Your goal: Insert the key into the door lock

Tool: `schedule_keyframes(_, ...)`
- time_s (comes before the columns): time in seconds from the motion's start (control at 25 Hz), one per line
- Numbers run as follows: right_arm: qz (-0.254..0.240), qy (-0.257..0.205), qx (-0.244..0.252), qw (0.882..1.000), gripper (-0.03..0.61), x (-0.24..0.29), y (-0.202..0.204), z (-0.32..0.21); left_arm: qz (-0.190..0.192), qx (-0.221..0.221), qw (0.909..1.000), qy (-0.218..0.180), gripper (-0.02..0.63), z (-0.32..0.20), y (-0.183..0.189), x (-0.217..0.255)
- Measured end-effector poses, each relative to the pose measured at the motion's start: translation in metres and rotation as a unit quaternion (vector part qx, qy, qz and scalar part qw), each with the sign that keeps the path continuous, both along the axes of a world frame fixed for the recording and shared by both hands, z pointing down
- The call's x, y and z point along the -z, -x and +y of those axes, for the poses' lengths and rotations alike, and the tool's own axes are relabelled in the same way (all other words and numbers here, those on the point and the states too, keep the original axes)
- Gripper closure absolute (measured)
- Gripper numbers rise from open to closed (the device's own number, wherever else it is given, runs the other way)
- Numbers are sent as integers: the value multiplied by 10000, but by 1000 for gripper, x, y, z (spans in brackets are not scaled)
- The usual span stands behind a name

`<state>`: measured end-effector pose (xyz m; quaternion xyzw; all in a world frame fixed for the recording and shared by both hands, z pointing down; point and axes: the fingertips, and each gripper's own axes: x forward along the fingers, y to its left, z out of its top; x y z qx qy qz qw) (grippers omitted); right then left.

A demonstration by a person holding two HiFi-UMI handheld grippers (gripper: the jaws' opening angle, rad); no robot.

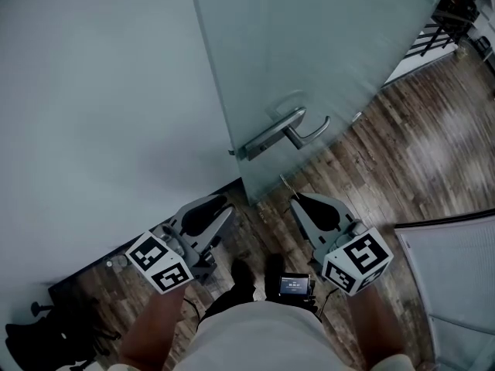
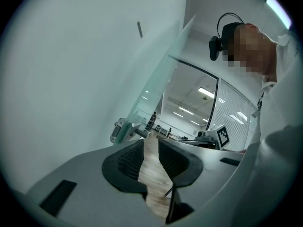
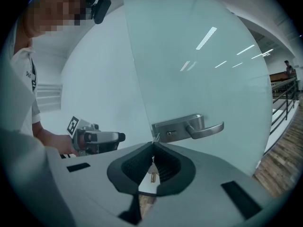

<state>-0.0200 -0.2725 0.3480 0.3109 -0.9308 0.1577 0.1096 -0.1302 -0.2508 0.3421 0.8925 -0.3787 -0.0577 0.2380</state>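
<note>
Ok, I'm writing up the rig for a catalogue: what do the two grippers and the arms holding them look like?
The left gripper and right gripper match. Both have pale grey, wedge-shaped bodies and black ribbed pads. Each carries a white cube with black square markers. The forearms are bare below a white short-sleeved shirt.

1. White short-slv tee (image 1: 255, 335), blk shoes (image 1: 242, 273).
2. Blk head cam (image 2: 215, 46) on blk headband (image 2: 232, 19).
3. Left gripper (image 1: 224, 209) & right gripper (image 1: 296, 202): grey shells, blk ribbed pads (image 2: 128, 167).
4. B/w marker cubes (image 1: 158, 262) at rear of each.
5. Small screen unit (image 1: 295, 285) at waist.
</note>
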Motion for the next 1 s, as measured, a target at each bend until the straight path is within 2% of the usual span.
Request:
schedule_keyframes(0.28, 9, -7, 108, 9999, 561, -6, 9, -23, -239, 147, 9996, -75, 511, -32, 6, 1)
schedule_keyframes(0.56, 5, 2, 190, 9998, 561, -10, 18, -41, -484, 260, 9983, -198, 469, -59, 7, 6)
schedule_keyframes(1.0, 46, 73, 290, 9995, 561, -24, 27, -57, -643, 225, 9970, -377, 465, -87, 5, 11)
